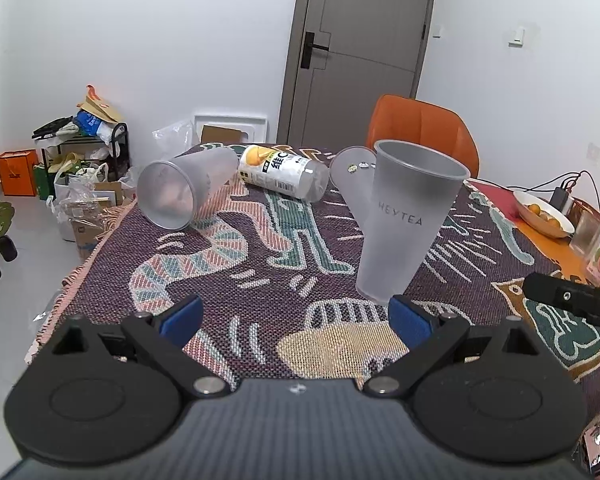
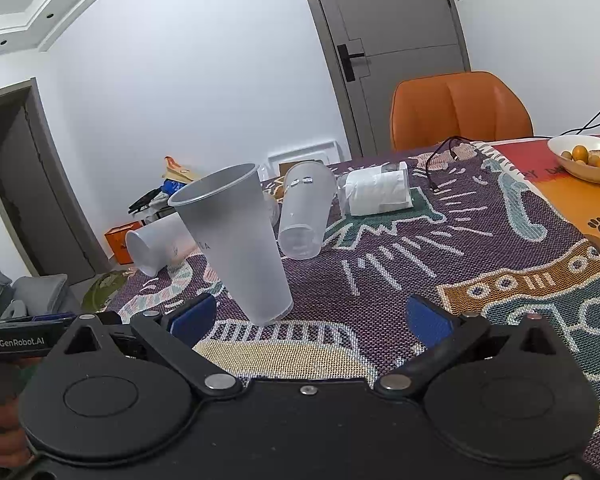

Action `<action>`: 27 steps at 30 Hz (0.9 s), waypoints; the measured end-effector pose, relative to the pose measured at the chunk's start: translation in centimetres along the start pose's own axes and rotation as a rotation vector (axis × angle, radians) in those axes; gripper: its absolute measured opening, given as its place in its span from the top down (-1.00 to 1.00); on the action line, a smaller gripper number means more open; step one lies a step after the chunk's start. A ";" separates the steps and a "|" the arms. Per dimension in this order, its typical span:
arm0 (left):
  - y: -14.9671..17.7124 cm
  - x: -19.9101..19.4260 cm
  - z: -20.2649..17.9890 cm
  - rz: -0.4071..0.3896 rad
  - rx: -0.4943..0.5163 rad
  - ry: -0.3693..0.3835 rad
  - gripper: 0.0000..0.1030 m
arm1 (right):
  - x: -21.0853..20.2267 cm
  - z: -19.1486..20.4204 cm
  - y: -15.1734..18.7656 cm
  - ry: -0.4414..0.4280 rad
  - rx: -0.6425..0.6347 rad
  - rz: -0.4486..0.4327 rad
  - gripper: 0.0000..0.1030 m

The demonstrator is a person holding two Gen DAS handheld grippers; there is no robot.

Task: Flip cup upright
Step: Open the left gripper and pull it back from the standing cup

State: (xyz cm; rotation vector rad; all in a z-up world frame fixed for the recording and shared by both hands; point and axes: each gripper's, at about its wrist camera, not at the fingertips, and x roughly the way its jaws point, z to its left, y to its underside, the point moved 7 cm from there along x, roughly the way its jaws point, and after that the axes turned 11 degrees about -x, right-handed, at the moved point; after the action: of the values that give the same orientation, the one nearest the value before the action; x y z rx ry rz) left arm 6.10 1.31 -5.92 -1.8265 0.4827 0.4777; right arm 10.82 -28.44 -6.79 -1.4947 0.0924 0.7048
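Both grippers are held wide open and nothing's gripped: left gripper [image 1: 294,318], right gripper [image 2: 310,320]. Just past them, the frosted cup [image 1: 408,220] is seen standing upright on the patterned cloth [image 1: 260,280] over the counter, mouth up. Two more cups [image 1: 186,188] are left lying sideways further back.

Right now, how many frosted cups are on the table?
3: upright cup near the grippers; one cup on its side at the left edge; another lying cup behind the upright one. None hidden, apparently.
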 end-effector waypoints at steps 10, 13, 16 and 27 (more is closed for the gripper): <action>0.2 0.2 -0.1 0.007 0.003 -0.001 -0.90 | 0.0 -0.2 0.2 0.009 0.009 0.002 -1.00; 0.3 0.2 -0.1 0.007 0.003 -0.003 -0.90 | -0.1 -0.3 0.2 0.009 0.007 -0.001 -1.00; 0.2 0.2 -0.1 0.006 0.003 -0.004 -0.90 | -0.1 -0.3 0.2 0.009 0.009 -0.002 -1.00; 0.3 0.3 -0.4 0.006 0.007 -0.001 -0.90 | -0.2 -0.5 0.3 0.012 0.015 -0.002 -1.00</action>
State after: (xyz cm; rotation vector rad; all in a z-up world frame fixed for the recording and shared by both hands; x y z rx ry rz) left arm 6.22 0.81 -6.18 -1.8182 0.4890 0.4801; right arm 10.70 -28.99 -7.00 -1.4849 0.1042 0.6922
